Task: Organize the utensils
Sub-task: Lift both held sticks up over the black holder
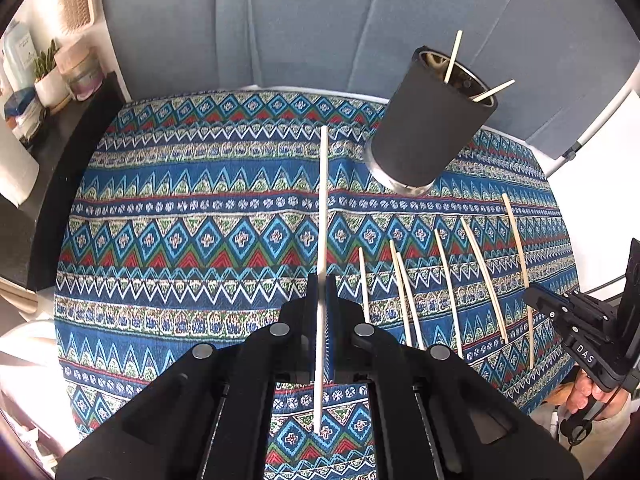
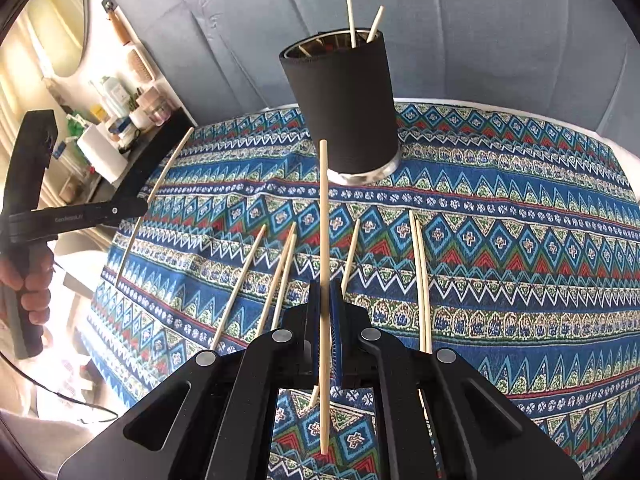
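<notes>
A black cylindrical holder (image 1: pixel 430 120) (image 2: pixel 344 108) stands on the patterned cloth with two chopsticks in it. My left gripper (image 1: pixel 322 280) is shut on a pale chopstick (image 1: pixel 323 200), held above the cloth and pointing away, left of the holder. My right gripper (image 2: pixel 326 286) is shut on a wooden chopstick (image 2: pixel 324 220), pointing toward the holder's base. Several loose chopsticks (image 1: pixel 444 280) (image 2: pixel 280 272) lie on the cloth between the grippers. The right gripper also shows in the left wrist view (image 1: pixel 538 296), and the left gripper in the right wrist view (image 2: pixel 140 204).
The patterned cloth (image 1: pixel 180 240) (image 2: pixel 520 260) covers a table in front of a blue sofa (image 1: pixel 280 20). A black shelf (image 1: pixel 60 152) with bottles, a plant pot and a paper roll stands to the left.
</notes>
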A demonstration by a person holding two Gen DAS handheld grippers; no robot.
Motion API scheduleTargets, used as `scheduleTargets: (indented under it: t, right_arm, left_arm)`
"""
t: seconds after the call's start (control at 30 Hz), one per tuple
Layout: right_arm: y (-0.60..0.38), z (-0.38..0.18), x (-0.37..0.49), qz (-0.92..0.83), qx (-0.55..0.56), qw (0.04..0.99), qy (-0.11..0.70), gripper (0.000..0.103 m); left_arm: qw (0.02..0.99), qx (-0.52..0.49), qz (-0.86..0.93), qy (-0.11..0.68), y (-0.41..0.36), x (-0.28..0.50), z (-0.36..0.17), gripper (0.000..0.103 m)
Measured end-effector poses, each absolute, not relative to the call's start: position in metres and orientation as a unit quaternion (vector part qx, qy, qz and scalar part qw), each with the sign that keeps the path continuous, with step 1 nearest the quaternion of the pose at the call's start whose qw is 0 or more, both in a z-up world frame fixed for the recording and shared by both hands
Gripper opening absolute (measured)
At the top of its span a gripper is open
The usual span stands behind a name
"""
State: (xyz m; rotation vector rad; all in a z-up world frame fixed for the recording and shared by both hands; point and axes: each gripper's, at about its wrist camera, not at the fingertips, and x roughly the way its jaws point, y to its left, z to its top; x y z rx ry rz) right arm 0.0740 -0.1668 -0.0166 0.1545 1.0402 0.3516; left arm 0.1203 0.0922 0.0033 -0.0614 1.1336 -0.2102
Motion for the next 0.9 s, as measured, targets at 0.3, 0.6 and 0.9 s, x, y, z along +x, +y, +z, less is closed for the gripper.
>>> scheduleTargets:
  t: [0.3,0.6,0.9]
  right_arm:
    - [-0.178,0.029,0.097,0.167,0.077,0.876,0.445,0.005]
    - [-0.184,0.067,0.128,0.178,0.081,0.892,0.407,0.005]
    - [-0.197,0.099,0.167,0.195,0.111,0.902,0.369,0.005]
  left_arm:
    - [0.864,-0.024,-0.148,0.480,0.055,0.139,0.055,0.003]
    - [0.886,0.017,-0.170,0.431,0.020,0.160,0.099,0.003]
    - [0.901,0.003,-0.190,0.389,0.008,0.184,0.127,0.003]
